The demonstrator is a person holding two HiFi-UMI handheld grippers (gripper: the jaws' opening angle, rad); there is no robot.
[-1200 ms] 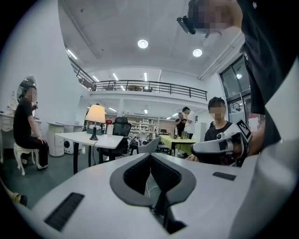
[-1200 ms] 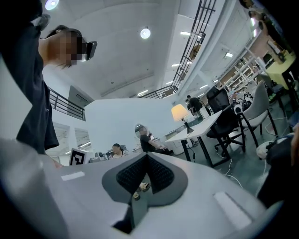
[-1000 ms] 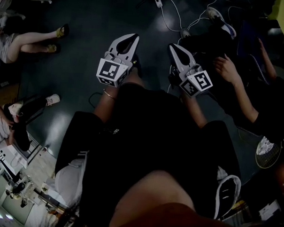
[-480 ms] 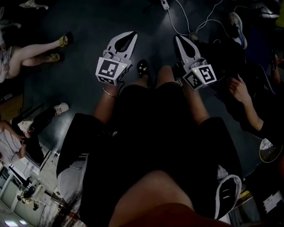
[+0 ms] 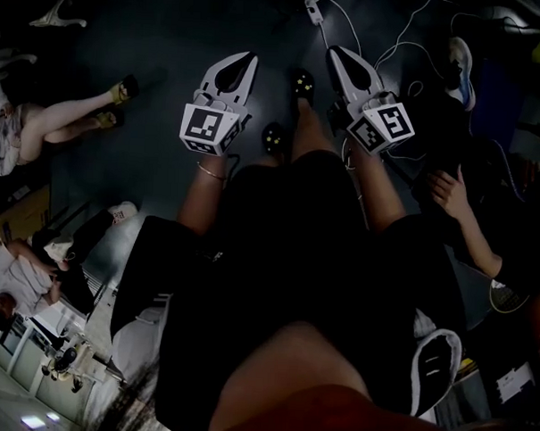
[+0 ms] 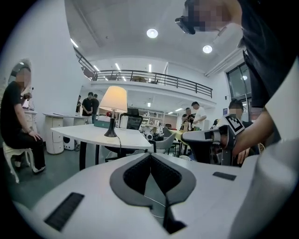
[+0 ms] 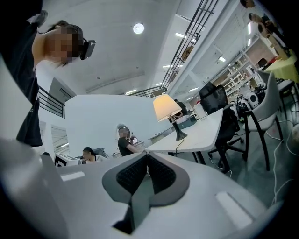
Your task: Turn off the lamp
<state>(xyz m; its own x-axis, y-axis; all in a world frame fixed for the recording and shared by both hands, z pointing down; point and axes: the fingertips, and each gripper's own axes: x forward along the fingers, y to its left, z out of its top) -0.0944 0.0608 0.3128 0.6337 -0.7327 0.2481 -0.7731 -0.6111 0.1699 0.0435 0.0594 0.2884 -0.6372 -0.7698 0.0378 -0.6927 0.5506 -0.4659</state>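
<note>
Glowing table lamp point(image 6: 113, 99) with a cream shade, standing on the white desk point(image 6: 88, 134), far ahead and well apart from both tools, left hand-held gripper point(image 6: 150, 158) jaws pressed together with nothing between, right hand-held gripper point(image 7: 147, 158) likewise closed and empty.

Cream lampshade point(image 6: 114, 98), black lamp base point(image 6: 110, 133), white table point(image 6: 86, 133), dark grey floor point(image 5: 171, 32)

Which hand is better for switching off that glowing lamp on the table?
Right, but only just. Both grippers are shut, empty and far from the lamp; the right gripper points closer to it than the left gripper.
</note>
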